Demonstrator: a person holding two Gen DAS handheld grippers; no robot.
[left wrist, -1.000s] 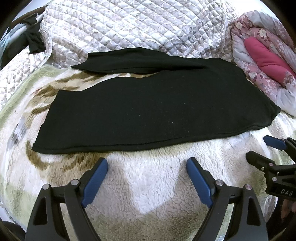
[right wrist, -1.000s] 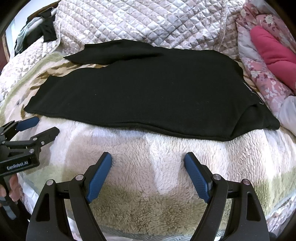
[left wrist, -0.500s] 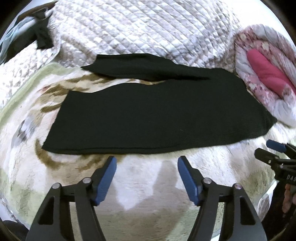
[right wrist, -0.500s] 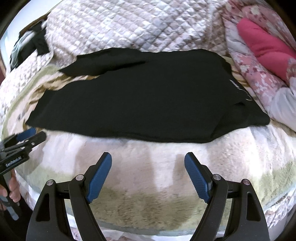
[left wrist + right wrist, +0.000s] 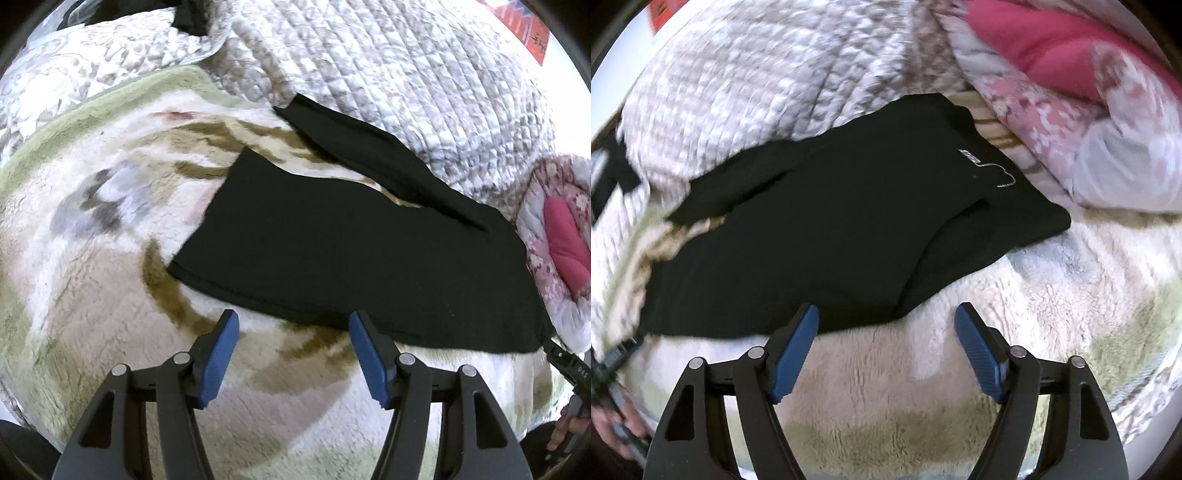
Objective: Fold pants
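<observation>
Black pants [image 5: 351,254] lie flat on a fleecy blanket, legs spread apart toward the left, waist to the right. In the right wrist view the pants [image 5: 827,229] show a small white logo near the waistband and a fold at the near waist corner. My left gripper [image 5: 293,332] is open and empty, fingertips just at the near hem edge of the front leg. My right gripper [image 5: 886,321] is open and empty, fingertips at the near edge by the waist end. Each gripper's tip shows at the edge of the other's view.
A cream and green fleece blanket [image 5: 92,258] covers the bed. A quilted grey-white cover [image 5: 424,81] is heaped behind the pants. A pink floral duvet [image 5: 1071,92] lies at the right, close to the waistband. Dark clothing [image 5: 188,18] lies at the far left.
Both grippers have moved forward and down to the near edge of the pants. The left view swung toward the leg ends, the right view toward the waist. Both jaws stay open.
</observation>
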